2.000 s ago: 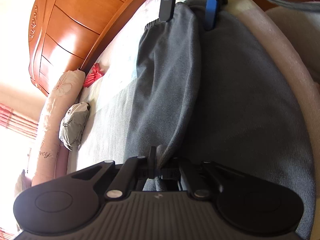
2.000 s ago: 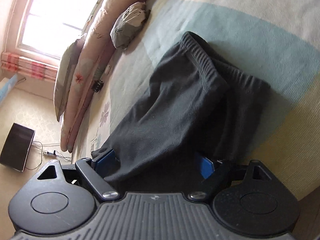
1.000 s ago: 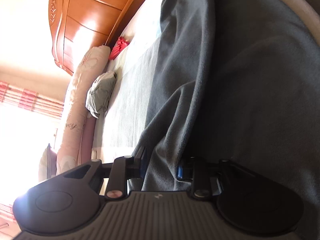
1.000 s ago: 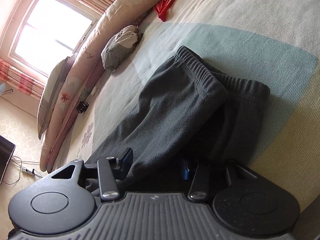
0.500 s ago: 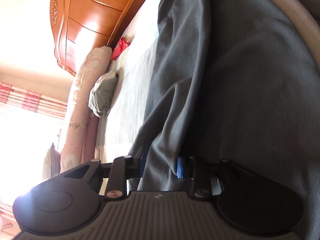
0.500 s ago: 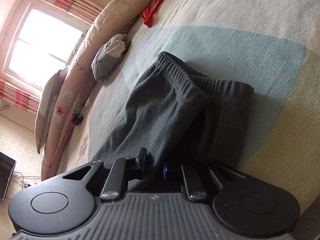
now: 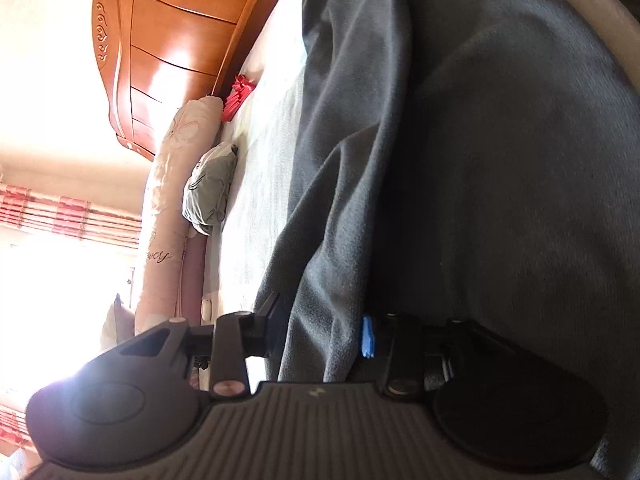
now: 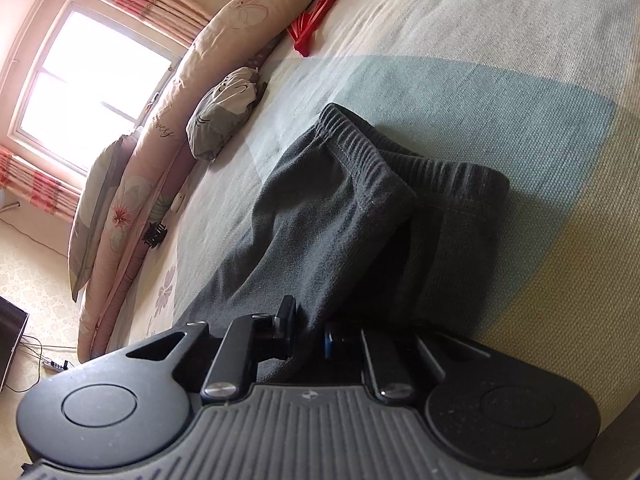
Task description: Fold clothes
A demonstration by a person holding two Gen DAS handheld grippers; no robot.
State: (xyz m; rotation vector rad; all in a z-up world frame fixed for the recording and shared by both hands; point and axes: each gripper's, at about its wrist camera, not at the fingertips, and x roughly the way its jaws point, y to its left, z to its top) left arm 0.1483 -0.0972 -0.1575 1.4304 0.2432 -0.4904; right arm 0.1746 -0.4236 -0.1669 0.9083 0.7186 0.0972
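dark grey trousers lying on the bed, partly over the blue-green patch of the cover, with one layer raised above the other and a shadowed gap under it. ribbed waistband at the far end in the right wrist view, legs trailing back toward the lens and off to the lower left.

right tongs clenched on a thin fold of the raised layer, having just been closing, cloth pinched between the pads. waistband straight ahead of them and near.

left tongs set further apart, having just been opening a little, yet filled from side to side by a thick bunch of the same cloth and, by the look of it, pressing on it. from here the garment stretches away up the frame, waistband only at the far top edge.

so: long axis running from one pair of tongs to the other, right hand nearer the waist end, left hand nearer the leg end, both on the same raised edge. probably the step of laying that lifted layer flat over the lower one, calling for both ends to travel sideways together and stay level, otherwise a twisted or wrinkled fold.

further out: a long floral bolster along the bed's edge, a small grey cushion against it, a red fan near the wooden headboard.
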